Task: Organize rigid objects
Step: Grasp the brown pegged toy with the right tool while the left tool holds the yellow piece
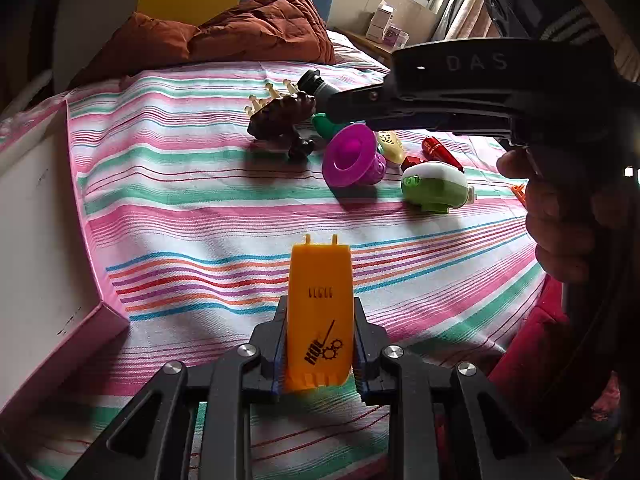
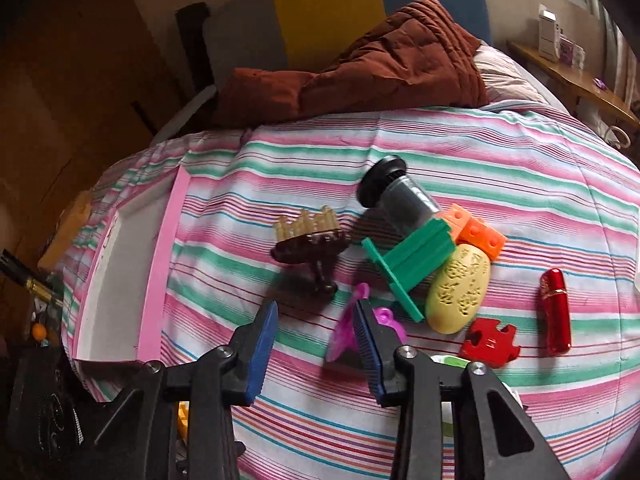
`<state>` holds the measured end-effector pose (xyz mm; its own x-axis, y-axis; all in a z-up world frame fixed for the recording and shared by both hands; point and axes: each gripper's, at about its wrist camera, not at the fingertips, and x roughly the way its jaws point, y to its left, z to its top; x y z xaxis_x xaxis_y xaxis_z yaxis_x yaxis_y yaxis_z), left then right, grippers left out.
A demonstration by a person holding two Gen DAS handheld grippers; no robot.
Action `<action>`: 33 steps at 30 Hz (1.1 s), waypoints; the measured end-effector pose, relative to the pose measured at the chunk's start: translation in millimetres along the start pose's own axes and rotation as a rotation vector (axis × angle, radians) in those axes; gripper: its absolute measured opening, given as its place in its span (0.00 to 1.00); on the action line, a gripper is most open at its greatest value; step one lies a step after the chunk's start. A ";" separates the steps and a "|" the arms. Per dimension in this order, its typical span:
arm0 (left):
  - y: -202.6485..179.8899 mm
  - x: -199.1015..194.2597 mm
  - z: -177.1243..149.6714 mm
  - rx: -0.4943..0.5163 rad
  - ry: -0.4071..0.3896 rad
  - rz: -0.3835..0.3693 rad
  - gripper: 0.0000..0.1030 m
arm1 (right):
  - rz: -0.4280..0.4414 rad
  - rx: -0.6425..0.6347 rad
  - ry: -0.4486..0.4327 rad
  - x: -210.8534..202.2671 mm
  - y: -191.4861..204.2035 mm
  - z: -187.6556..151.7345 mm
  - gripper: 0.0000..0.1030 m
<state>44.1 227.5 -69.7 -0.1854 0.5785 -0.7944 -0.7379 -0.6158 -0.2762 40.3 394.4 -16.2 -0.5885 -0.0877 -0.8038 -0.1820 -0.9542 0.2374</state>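
Note:
My left gripper (image 1: 320, 312) is shut on an orange plastic block (image 1: 320, 300) with black print and holds it above the striped bedspread. My right gripper (image 2: 316, 320) is open and empty, hovering over the toy pile; its right finger is next to a purple cup-shaped toy (image 2: 344, 336). The pile holds a brown comb-like piece (image 2: 310, 242), a black-capped cylinder (image 2: 394, 196), a green ramp piece (image 2: 412, 264), a yellow oval (image 2: 458, 290), orange bricks (image 2: 478, 232), a red puzzle piece (image 2: 488, 342) and a red lipstick tube (image 2: 556, 312). A green-and-white toy (image 1: 436, 184) lies near the purple cup (image 1: 352, 156).
A pink-rimmed white box (image 2: 160, 264) lies at the bed's left side and also shows in the left wrist view (image 1: 48, 240). A rust-brown quilt (image 2: 360, 64) is heaped at the far end. A wooden shelf (image 2: 576, 80) with small boxes stands at the right.

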 end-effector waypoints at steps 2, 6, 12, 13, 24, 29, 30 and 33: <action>0.0 -0.4 -0.7 -0.001 -0.002 -0.002 0.26 | -0.017 -0.051 0.014 8.9 12.7 4.7 0.37; -0.6 -1.5 -2.9 0.008 -0.011 -0.002 0.26 | -0.058 -0.116 0.062 35.4 28.9 15.5 0.35; 1.0 -2.2 -4.6 0.001 -0.019 -0.015 0.26 | -0.198 -0.169 0.154 82.1 27.8 27.0 0.23; 1.0 -2.2 -5.1 0.003 -0.020 -0.015 0.26 | -0.212 -0.174 0.155 86.7 26.0 28.1 0.17; -0.4 -11.2 -13.0 0.014 -0.029 -0.019 0.25 | 0.003 -0.233 0.186 71.9 39.0 2.4 0.12; -2.2 -20.8 -16.7 0.018 -0.035 0.003 0.25 | 0.040 -0.173 0.174 74.1 30.6 0.6 0.12; -2.2 -23.6 -16.8 0.016 -0.039 0.005 0.25 | 0.042 -0.173 0.171 73.8 30.1 0.2 0.12; 0.4 -37.1 -18.4 0.014 -0.063 0.013 0.25 | 0.035 -0.181 0.168 73.9 31.9 -0.2 0.12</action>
<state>62.6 195.9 -50.3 -0.2352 0.6028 -0.7625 -0.7441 -0.6163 -0.2578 -8.9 357.5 -68.2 -0.4501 -0.1538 -0.8796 -0.0104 -0.9841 0.1774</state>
